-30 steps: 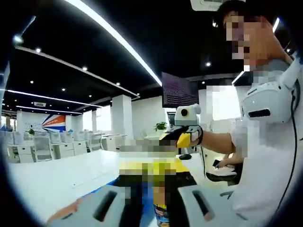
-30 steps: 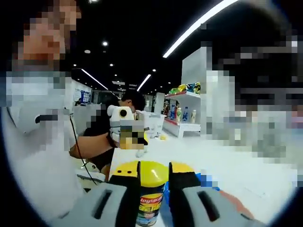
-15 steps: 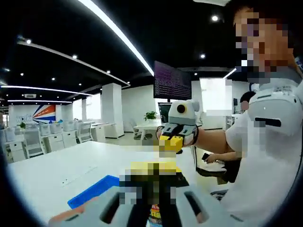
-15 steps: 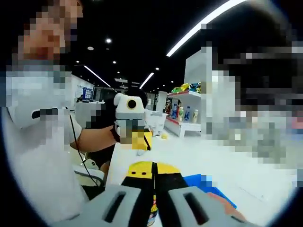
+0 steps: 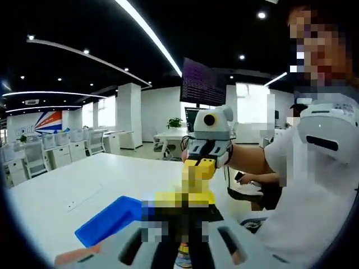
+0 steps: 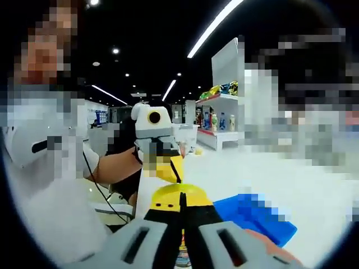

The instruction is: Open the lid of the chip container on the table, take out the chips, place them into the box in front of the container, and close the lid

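Both the right gripper [image 6: 182,238] and left gripper [image 5: 180,246] have jaws pinched together on the tall printed cardboard chip container's [image 6: 181,259] yellow plastic lid [image 6: 175,196]; light, crushable tube — grip the stiffer lid rim.

The blue box [image 5: 109,219] looks like smooth moulded plastic with a slight sheen. The surface [image 5: 73,188] is white and smooth — faintly glossy under the ceiling lights. The chip container's yellow lid [image 6: 178,196] reads as shiny plastic, its printed body [image 6: 183,256] glossy. The left hand-held gripper [image 5: 180,246] has matt grey plastic jaws — black pads look matt too.
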Motion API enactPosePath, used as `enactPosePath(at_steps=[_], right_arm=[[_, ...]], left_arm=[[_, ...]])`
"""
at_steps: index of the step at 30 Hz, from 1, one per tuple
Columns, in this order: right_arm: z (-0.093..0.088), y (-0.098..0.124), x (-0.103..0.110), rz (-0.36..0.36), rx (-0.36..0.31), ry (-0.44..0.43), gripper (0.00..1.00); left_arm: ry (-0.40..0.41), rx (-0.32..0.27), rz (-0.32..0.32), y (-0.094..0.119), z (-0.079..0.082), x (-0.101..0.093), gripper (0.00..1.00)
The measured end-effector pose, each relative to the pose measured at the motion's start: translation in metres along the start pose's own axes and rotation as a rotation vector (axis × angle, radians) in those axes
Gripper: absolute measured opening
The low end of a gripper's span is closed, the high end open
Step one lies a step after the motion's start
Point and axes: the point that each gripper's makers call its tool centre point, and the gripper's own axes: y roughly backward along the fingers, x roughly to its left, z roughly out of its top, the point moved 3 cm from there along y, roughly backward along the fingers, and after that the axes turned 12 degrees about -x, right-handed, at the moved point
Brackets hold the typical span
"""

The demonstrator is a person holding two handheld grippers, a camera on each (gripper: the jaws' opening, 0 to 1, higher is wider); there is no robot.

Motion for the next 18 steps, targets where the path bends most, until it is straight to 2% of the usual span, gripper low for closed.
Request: enactPosePath(at_steps=[3, 8, 18], right_arm=[[-0.0053, -0.0019, -0.0026, -0.003, 0.031, -0.005, 0.01], [-0.0045, -0.0021, -0.0028, 0.007, 0.034, -0.024, 0.0], [-0.0065, 0.001, -0.0009, 0.031, 0.035, 0.01, 0.0]], left_arm=[[0.0, 0.04, -0.008, -0.0018, -0.0093, 0.0004, 0.01], [-0.018, 0.051, -0.008, -0.0005, -0.0094, 0.0014, 0.01], [-0.038, 0.069, -0.035, -0.0024, -0.0094, -0.0002, 0.01]])
